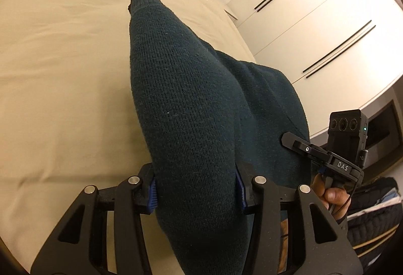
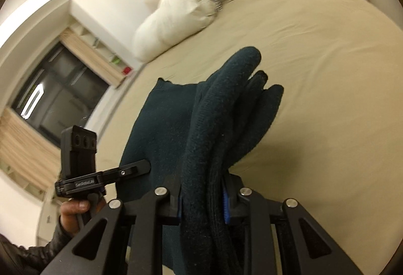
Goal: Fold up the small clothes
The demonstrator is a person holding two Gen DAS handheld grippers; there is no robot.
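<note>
Dark teal knitted sweater [image 1: 191, 103]: held bunched above the bed [image 1: 63, 73], clamped in the left claw [image 1: 196, 189] and, by thick folds, in the right claw [image 2: 202, 202]. White pillow [image 2: 173, 20] lies at the headboard.

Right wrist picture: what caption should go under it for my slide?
Right gripper shut on a bunched dark teal sweater, lifted over a beige bed.
</note>
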